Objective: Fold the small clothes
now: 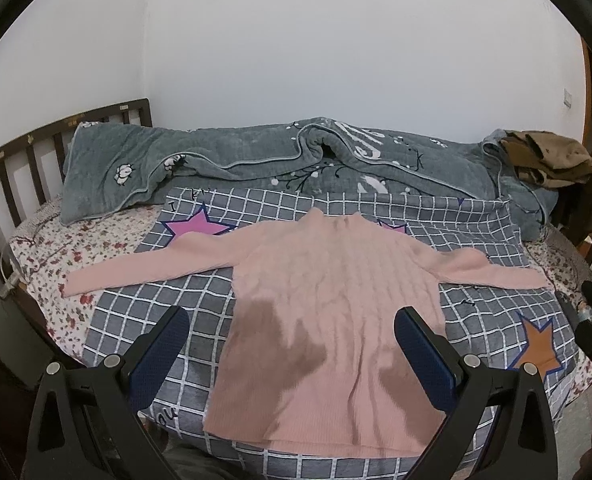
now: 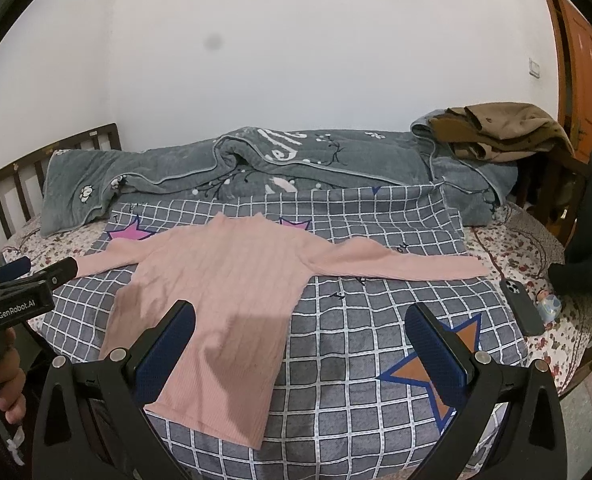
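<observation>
Pink sweater [image 2: 220,280] flat; phone [image 2: 521,306], rumpled quilt [image 2: 256,164] nearby

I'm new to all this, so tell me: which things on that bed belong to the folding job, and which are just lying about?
Part of the job:
pink sweater, spread flat
checked cloth under it
left gripper, open
right gripper, open

Just lying about:
grey quilt
brown clothes
phone

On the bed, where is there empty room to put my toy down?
Free: the checked blanket right of the pink sweater, around the orange star, and its strip under the left sleeve. Crowded: the back, with the grey quilt and brown clothes; a phone at the right edge.
</observation>
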Action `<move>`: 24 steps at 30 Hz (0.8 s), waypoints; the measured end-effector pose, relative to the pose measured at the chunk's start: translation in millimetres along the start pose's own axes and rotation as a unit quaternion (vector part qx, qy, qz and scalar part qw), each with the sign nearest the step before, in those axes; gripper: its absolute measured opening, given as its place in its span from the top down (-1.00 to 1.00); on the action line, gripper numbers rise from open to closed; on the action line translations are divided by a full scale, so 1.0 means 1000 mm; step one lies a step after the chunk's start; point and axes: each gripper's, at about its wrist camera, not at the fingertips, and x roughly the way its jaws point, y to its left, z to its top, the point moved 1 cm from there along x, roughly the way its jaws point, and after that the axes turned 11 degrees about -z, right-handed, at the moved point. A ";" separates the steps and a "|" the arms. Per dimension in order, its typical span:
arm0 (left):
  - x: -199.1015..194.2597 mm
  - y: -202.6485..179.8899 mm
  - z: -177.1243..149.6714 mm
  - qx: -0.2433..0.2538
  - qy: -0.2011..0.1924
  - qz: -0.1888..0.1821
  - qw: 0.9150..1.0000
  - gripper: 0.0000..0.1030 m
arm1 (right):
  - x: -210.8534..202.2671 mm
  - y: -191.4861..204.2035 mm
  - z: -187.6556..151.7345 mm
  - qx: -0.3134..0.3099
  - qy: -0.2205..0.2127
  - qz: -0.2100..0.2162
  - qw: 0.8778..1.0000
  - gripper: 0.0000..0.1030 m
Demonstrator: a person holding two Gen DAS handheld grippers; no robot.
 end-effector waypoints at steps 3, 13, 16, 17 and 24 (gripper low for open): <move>0.001 0.002 0.000 0.000 0.000 0.004 1.000 -1.00 | 0.001 -0.001 0.001 0.005 0.006 0.013 1.000 -0.99; 0.015 0.021 -0.004 -0.006 -0.004 0.024 1.000 -1.00 | 0.007 -0.001 0.003 -0.010 0.008 -0.017 1.000 -1.00; 0.024 0.034 -0.010 -0.018 -0.005 0.021 1.000 -1.00 | 0.016 0.001 0.001 -0.008 0.017 -0.024 1.000 -1.00; 0.029 0.040 -0.012 -0.027 0.000 0.019 0.999 -1.00 | 0.020 0.002 -0.001 -0.007 0.019 -0.028 0.999 -1.00; 0.072 0.097 -0.035 -0.097 0.043 0.015 0.994 -0.99 | 0.061 0.017 -0.018 -0.026 0.051 -0.046 0.997 -1.00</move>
